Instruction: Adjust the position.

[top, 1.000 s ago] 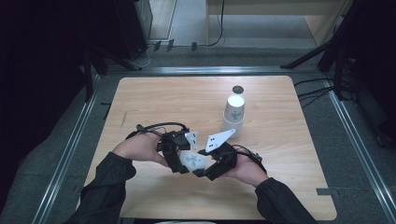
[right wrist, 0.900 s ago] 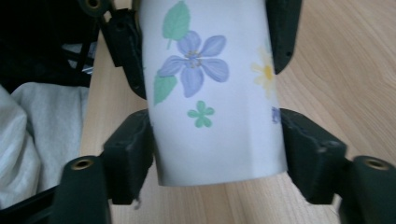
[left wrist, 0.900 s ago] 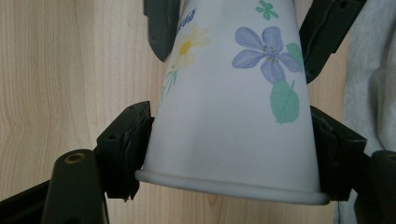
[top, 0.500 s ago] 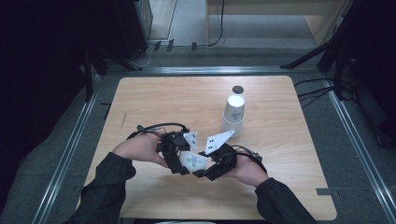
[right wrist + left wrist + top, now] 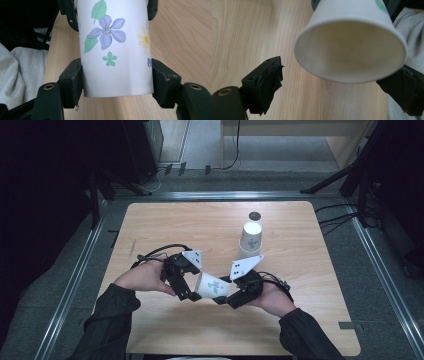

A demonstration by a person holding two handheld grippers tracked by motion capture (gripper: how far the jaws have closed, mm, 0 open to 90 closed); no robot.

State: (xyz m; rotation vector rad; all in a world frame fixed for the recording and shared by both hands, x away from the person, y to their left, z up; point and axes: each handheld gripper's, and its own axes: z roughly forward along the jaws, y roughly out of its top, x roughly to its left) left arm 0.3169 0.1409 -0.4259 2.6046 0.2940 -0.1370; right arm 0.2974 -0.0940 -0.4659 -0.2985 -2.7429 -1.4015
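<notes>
A white paper cup (image 5: 212,286) printed with flowers lies on its side, held just above the wooden table (image 5: 200,227) between my two grippers. My right gripper (image 5: 227,295) is shut on the cup (image 5: 115,47) near its base, one jaw pressing each side. The cup's open mouth (image 5: 350,47) faces my left gripper (image 5: 187,287). That gripper (image 5: 338,80) is open, its jaws standing wide on either side of the rim, the left one clearly apart from it.
An upside-down white paper cup (image 5: 250,240) stands behind my right hand. A small dark round thing (image 5: 254,215) lies just beyond it. Black cables (image 5: 160,251) trail from both grippers. Metal rails (image 5: 75,280) run along the table's sides.
</notes>
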